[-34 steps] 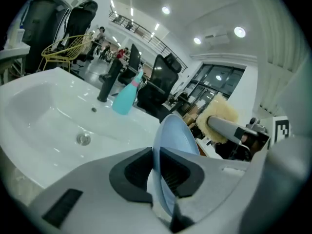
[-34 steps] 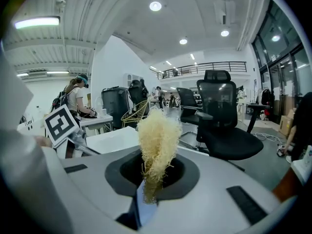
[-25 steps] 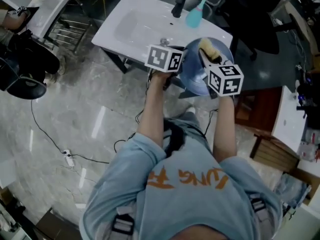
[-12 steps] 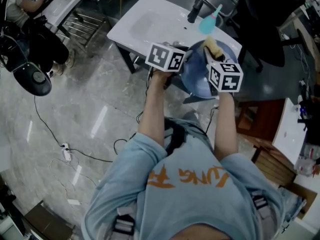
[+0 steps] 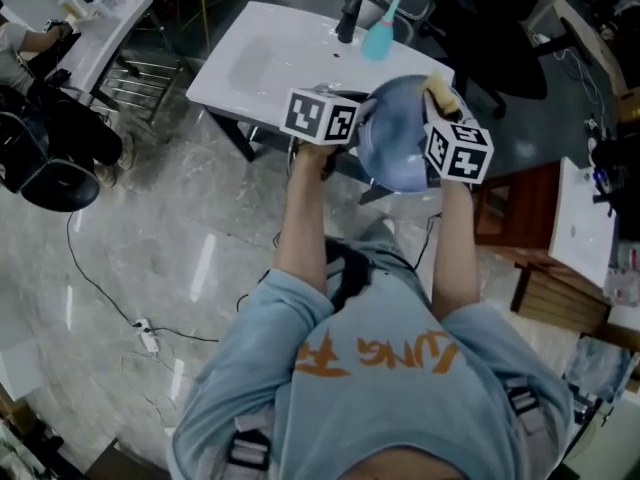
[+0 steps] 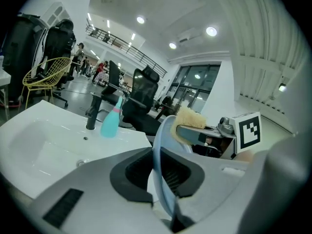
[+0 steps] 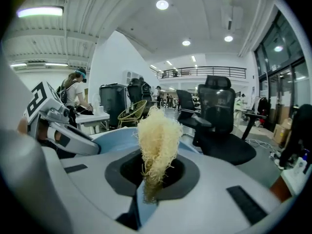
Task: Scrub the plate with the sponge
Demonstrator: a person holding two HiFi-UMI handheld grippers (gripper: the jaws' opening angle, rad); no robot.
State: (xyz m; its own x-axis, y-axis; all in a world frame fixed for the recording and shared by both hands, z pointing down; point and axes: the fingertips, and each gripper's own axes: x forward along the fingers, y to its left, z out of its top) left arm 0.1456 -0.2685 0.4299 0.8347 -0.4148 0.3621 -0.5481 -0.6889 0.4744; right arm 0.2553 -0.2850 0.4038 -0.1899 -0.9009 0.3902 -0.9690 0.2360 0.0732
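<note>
A light blue plate (image 5: 400,143) is held up in the air in front of the white sink (image 5: 260,58). My left gripper (image 5: 345,138) is shut on the plate's left rim; in the left gripper view the plate (image 6: 160,165) runs edge-on between the jaws. My right gripper (image 5: 437,103) is shut on a pale yellow fibrous sponge (image 5: 440,93), which touches the plate's upper right part. In the right gripper view the sponge (image 7: 157,143) stands up from the closed jaws, with the plate (image 7: 114,140) just behind it.
A black tap (image 5: 348,16) and a teal bottle (image 5: 380,33) stand at the back of the sink. Black office chairs (image 5: 500,38) are beyond it. A wooden piece of furniture (image 5: 545,288) stands to the right. Cables lie on the marble floor (image 5: 150,258).
The plate and both grippers have shifted slightly toward the sink, and the sponge has moved to the plate's upper right rim. The head view has swung round.
</note>
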